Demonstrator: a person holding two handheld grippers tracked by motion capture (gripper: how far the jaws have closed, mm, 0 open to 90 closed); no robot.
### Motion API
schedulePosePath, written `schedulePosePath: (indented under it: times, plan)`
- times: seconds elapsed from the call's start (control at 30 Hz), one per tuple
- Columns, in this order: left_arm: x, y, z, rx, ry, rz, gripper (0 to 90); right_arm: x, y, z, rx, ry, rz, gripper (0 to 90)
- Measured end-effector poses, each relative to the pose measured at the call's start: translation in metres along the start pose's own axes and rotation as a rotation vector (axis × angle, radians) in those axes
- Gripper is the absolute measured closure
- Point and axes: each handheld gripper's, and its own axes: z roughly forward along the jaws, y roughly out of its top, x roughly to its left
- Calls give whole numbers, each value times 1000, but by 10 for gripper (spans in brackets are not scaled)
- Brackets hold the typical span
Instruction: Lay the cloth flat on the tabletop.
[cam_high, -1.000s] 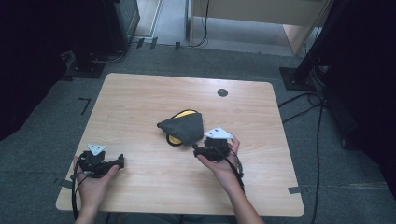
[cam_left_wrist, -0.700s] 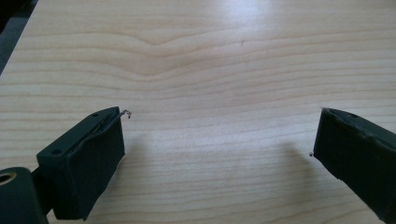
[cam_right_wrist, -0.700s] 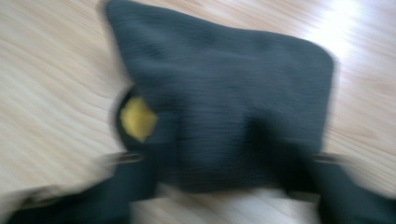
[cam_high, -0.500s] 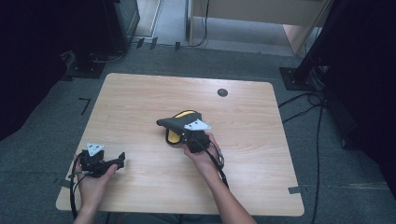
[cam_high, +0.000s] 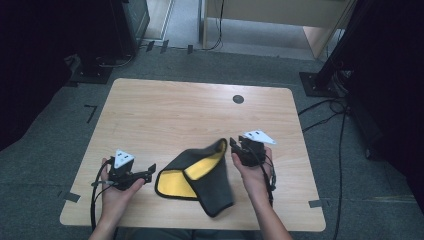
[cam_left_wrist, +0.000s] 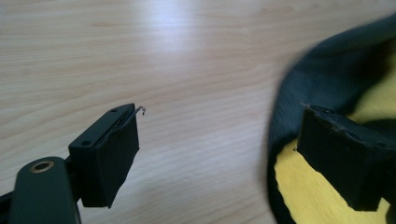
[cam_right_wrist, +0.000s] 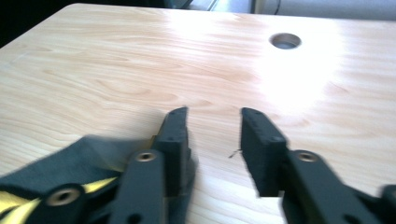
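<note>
Cloth (cam_high: 200, 175), dark outside, yellow lining, lies limp (light, floppy) mid-worktop (cam_high: 170, 110); grip hem. Left tongs (cam_high: 148, 172) apart beside it, just closing slightly; right tongs (cam_high: 233, 146) apart, just reopened, nothing between.

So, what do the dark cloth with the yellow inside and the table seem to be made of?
The cloth looks like soft fabric, dark grey outside and bright yellow inside, matte. It folds and drapes limply, which suggests a thin textile; the exact fibre cannot be told. The table looks like light wood or wood-look laminate: the grain lines show, and its smooth top reflects light.
</note>
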Motion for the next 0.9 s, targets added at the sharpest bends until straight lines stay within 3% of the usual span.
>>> schedulePosePath:
  times: [0.03, 0.07, 0.1, 0.13, 0.17, 0.2, 0.23, 0.3, 0.33, 0.37, 0.4, 0.43, 0.5, 0.6, 0.63, 0.67, 0.7, 0.73, 0.8, 0.83, 0.87, 0.9]
  plan:
    - [0, 0, 0, 0, 0, 0, 143, -5, -3, -3, -16, -7, 3, 586]
    - [-7, -1, 4, 20, -37, 39, 146, -6, -6, -8, -42, 1, -4, 585]
    - [-7, -1, 4, 20, -37, 39, 146, -6, -6, -8, -42, 1, -4, 585]
    - [-14, -3, 10, 47, -52, 69, 146, 0, -10, -16, -52, 82, -32, 576]
    - [-14, -3, 10, 47, -52, 69, 147, 6, -14, -17, -31, 149, -47, 552]
    - [-20, -5, 18, 77, -52, 95, 147, 14, -18, -15, 6, 228, -62, 522]
    - [-22, -6, 21, 85, -47, 102, 149, 25, -24, -14, 38, 277, -86, 487]
    - [-25, -6, 25, 105, -39, 113, 161, 33, -29, -13, 61, 294, -101, 455]
    - [-30, -6, 33, 147, 1, 122, 191, 55, -44, -8, 112, 304, -147, 356]
    - [-30, -6, 33, 147, 1, 122, 254, 64, -51, -5, 139, 283, -163, 307]
    - [-34, -7, 38, 175, 27, 121, 319, 69, -56, -3, 157, 262, -189, 268]
    - [-34, -7, 38, 175, 27, 121, 347, 76, -64, 1, 183, 222, -227, 270]
    - [-39, -7, 37, 162, 11, 133, 453, 81, -75, 7, 224, 229, -247, 332]
    - [-40, -10, 35, 138, -27, 156, 634, 78, -85, 11, 215, 188, -282, 645]
    - [-40, -10, 35, 138, -27, 156, 699, 78, -85, 11, 215, 188, -282, 645]
    - [-39, -11, 35, 131, -36, 152, 789, 71, -85, 11, 203, 126, -308, 802]
    - [-38, -11, 34, 124, -37, 146, 854, 64, -83, 9, 197, 125, -282, 848]
    - [-32, -11, 32, 123, -65, 134, 877, 56, -79, 6, 184, 120, -260, 881]
    - [-26, -12, 31, 127, -89, 117, 891, 38, -71, -1, 143, 73, -219, 900]
    - [-26, -12, 31, 127, -89, 117, 892, 38, -71, -1, 143, 73, -219, 900]
    - [-20, -13, 28, 129, -92, 111, 893, 14, -63, -9, 109, 24, -151, 900]
    - [-20, -13, 28, 129, -92, 111, 893, 14, -63, -9, 109, 24, -151, 900]
